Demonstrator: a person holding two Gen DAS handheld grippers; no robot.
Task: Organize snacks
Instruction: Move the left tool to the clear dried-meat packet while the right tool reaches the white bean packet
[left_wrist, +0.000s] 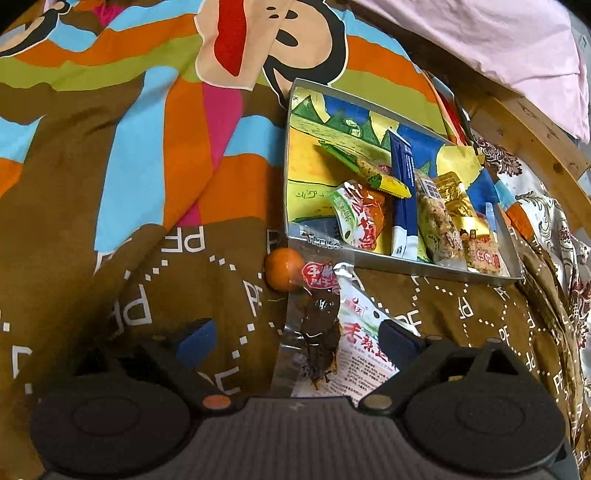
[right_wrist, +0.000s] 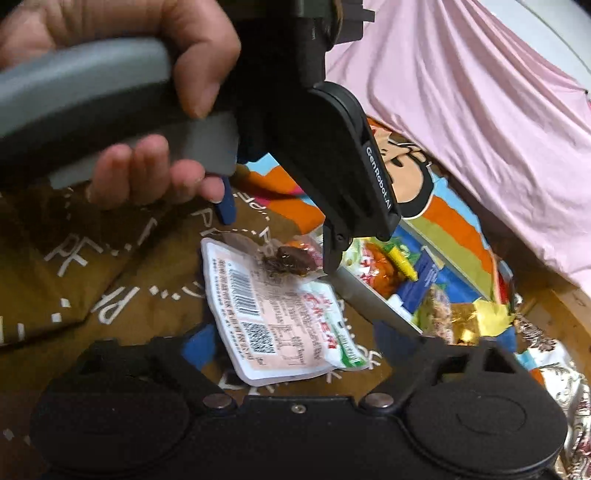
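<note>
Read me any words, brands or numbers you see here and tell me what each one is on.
"GenRobot.AI": side of the left gripper, seen from the right wrist.
"PF": white letters repeated on the brown bedspread.
White snack packet: barcode, QR code and small Chinese print, too blurred to read.
Snack packets in the tray: print too small to read.

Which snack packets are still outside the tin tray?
Two: the clear vacuum pack of dark food and the white packet with red print beside it, on the bedspread just before the tray.
</note>
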